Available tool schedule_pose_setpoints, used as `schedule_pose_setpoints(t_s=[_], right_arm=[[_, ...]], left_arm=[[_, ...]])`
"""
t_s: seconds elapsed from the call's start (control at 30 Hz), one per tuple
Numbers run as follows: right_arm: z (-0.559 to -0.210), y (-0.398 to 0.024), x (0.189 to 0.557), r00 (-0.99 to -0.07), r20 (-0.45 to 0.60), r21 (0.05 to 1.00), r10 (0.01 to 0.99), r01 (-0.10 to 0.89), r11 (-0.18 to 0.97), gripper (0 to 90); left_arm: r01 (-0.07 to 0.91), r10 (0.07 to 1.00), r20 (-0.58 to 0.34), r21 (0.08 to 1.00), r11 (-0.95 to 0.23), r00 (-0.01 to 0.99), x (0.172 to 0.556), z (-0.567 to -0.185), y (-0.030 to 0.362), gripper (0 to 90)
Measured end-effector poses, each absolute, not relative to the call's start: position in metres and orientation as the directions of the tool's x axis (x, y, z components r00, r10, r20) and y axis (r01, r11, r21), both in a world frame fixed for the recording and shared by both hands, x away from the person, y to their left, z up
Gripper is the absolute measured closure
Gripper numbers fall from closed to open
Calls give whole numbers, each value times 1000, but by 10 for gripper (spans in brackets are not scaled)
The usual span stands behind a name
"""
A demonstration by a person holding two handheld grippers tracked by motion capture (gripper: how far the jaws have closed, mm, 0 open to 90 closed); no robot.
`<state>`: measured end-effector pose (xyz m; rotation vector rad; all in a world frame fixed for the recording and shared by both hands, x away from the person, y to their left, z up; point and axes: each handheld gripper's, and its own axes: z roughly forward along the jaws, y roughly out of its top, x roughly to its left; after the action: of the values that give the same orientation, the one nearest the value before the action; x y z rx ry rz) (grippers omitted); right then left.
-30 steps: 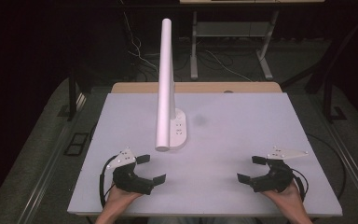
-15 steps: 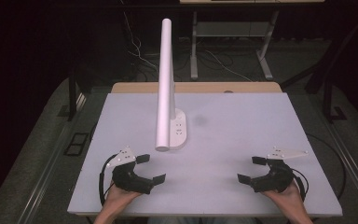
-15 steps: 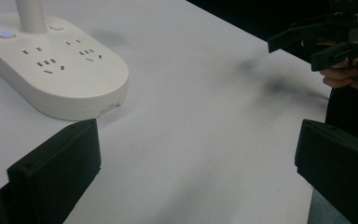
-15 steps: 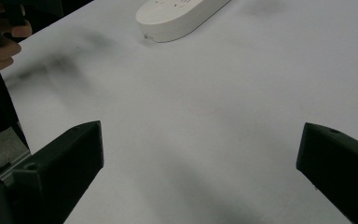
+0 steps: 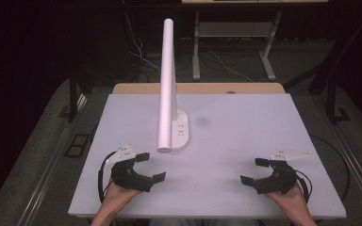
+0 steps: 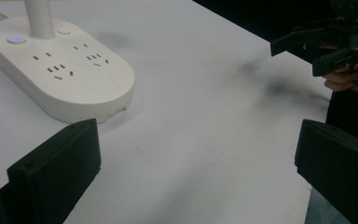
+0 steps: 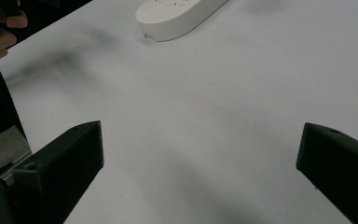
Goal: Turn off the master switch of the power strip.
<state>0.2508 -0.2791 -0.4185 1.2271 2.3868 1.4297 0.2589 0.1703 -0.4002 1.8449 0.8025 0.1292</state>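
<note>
The desk lamp stands upright on its oval socket base, left of centre on the white table. The base lies forward of the left gripper, the nearer of the 2. The right gripper sits well apart. Both jaw pairs are spread wide, empty. No containers present.

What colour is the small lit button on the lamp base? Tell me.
Blue: the button glows blue on the white lamp base, clearest in the left gripper view.
</note>
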Motion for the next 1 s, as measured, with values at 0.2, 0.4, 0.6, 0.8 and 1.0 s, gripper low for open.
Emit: schedule_pose_setpoints(t_s=[0.2,0.4,0.6,0.8,1.0], right_arm=[[-419,-279,251,-670,299,777,680,585,235,0],[-419,-279,251,-670,299,776,680,586,236,0],[-419,-279,251,-672,296,774,679,585,242,0],[-420,-279,251,-673,295,775,678,584,242,0],[-420,-279,252,-673,294,775,678,583,243,0]], left_arm=[[469,578,-274,856,-218,769,263,-395,171,0],[474,584,-270,850,-228,765,269,-391,171,0],[477,589,-271,850,-225,761,276,-386,171,0],[481,593,-273,848,-223,757,283,-382,172,0],[488,597,-272,841,-234,755,290,-377,174,0]])
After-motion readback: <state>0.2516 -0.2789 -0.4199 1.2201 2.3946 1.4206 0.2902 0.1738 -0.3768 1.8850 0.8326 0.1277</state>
